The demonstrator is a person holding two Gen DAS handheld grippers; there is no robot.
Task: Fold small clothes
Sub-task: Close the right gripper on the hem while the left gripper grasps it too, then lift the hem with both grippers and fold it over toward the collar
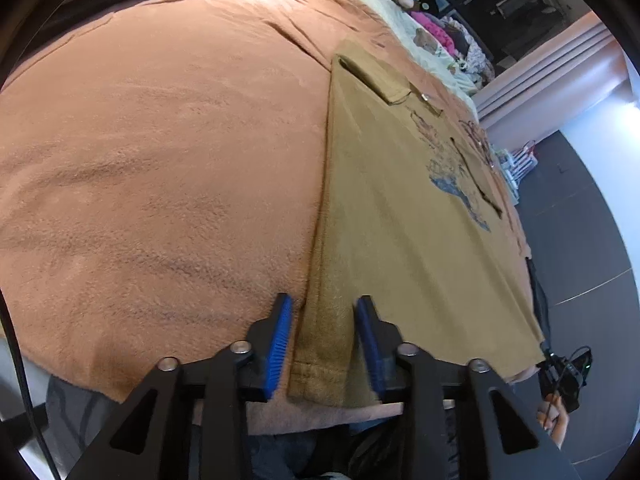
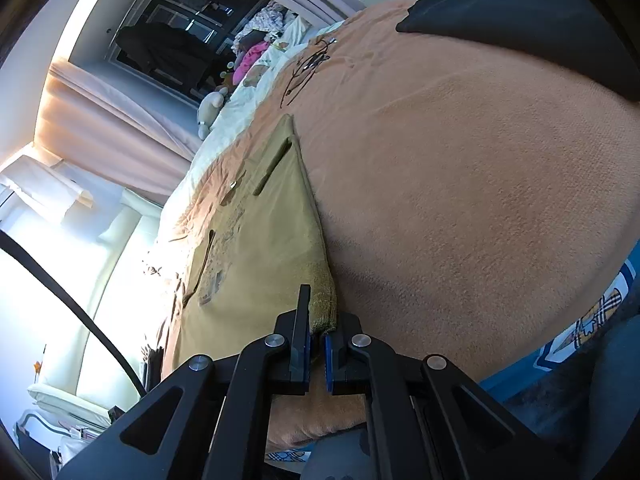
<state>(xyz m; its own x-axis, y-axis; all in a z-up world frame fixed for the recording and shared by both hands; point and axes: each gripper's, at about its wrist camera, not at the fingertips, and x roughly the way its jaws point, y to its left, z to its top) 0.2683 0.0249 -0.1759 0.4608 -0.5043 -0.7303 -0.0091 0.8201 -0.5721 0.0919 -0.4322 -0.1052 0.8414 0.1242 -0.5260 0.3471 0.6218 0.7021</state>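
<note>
Left wrist view: left gripper (image 1: 325, 312) part open, blue pads straddling the near hem corner of the tan shirt (image 1: 400, 220) without pressing it; the shirt lies flat on the orange blanket (image 1: 160, 152), running from 6 toward 1 o'clock. Right gripper (image 2: 317, 326) closed, pinching the shirt's (image 2: 256, 248) other near corner; garment extends toward 11 o'clock.

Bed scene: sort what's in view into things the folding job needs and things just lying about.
For the job: tan printed shirt, left gripper, right gripper pinching the shirt's corner, orange blanket.

Lying about: stuffed toy, pink clothes pile, dark garment.
</note>
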